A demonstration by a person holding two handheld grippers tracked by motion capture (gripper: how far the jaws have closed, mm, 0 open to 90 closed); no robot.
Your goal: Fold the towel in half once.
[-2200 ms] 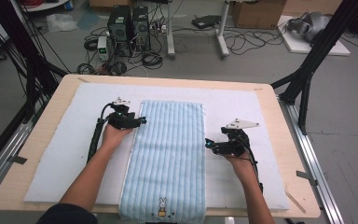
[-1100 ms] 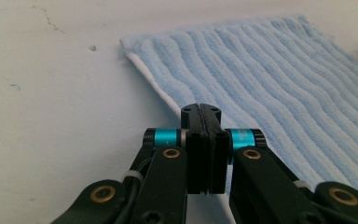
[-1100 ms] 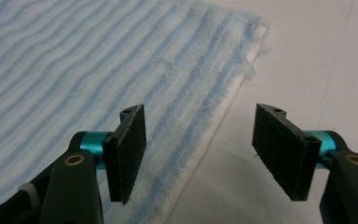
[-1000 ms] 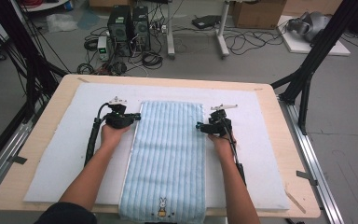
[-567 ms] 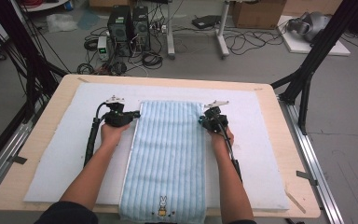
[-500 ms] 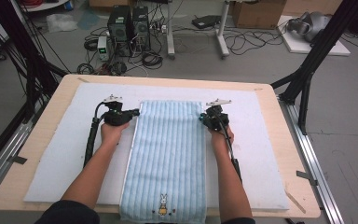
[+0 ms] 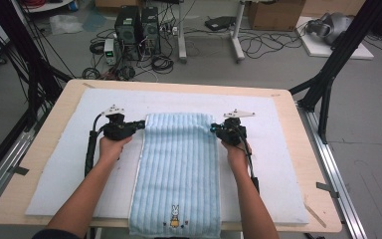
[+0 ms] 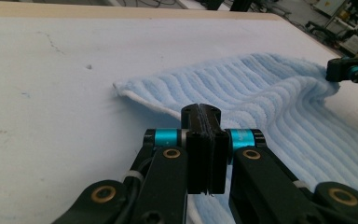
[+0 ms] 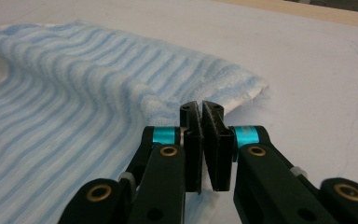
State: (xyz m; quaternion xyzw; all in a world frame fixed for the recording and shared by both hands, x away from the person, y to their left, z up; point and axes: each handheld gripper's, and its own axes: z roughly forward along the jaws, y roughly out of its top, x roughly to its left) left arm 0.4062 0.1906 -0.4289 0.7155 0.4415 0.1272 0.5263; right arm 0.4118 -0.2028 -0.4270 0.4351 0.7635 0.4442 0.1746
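High view: a light blue ribbed towel (image 7: 179,169) lies lengthwise down the middle of a white mat (image 7: 288,164) on the wooden bench (image 7: 323,209), its near end, with a small rabbit motif (image 7: 175,216), hanging over the bench's near edge. The left tongs (image 7: 140,124) sit at the towel's far left corner, and the right tongs (image 7: 214,129) at its far right corner, each held in a hand (image 7: 110,147) coming in from below.

Left gripper view: the left tongs (image 8: 201,122) are pressed together on the towel's (image 8: 261,93) side edge, with the cloth lifted into a ridge just ahead of them; the corner itself rests on the mat (image 8: 51,93) beyond.

Right gripper view: the right tongs (image 9: 201,119) have just been closing, and the pads now pinch the towel's (image 9: 74,116) edge, which bunches up at their tips. The corner beside them stands slightly off the mat (image 9: 317,79).
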